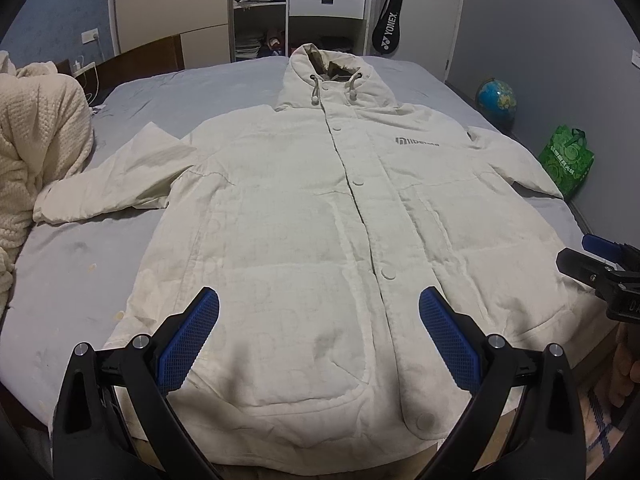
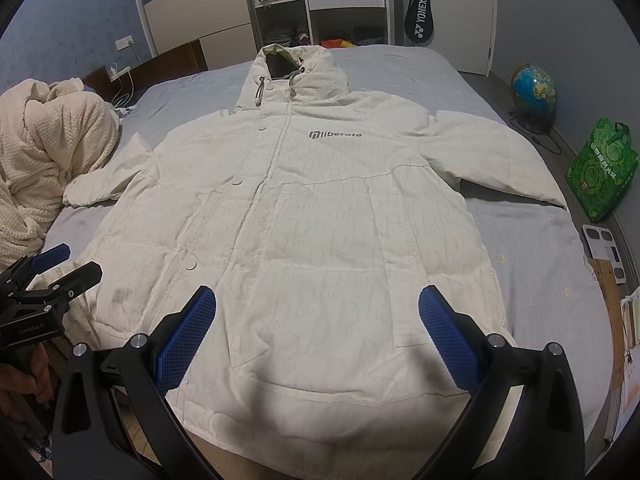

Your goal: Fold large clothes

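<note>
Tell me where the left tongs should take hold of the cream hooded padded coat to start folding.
Grip the left sleeve's cuff, coming from the left bed edge. The cream hooded padded coat lies flat, front up, sleeves spread, so that cuff is a free, thin end. The open left tongs hover above the hem.

Both views are dim, with cool, flat indoor light and a bluish-grey cast over the bed (image 1: 240, 80) and walls. The off-white coat (image 1: 304, 208) is the brightest area and shows no glare. A soft shadow falls on the coat's hem between the blue pads of each gripper, the left gripper (image 1: 319, 300) and the right gripper (image 2: 317, 300). Fisheye distortion is strong: the bed's edges bow, and the black corners beyond the coat are vignetted. The printed logo (image 2: 336, 134) on the coat's chest reads sharp in the right wrist view, soft in the left. The shelves (image 1: 260, 4) beyond the hood are grainy and slightly soft.
</note>
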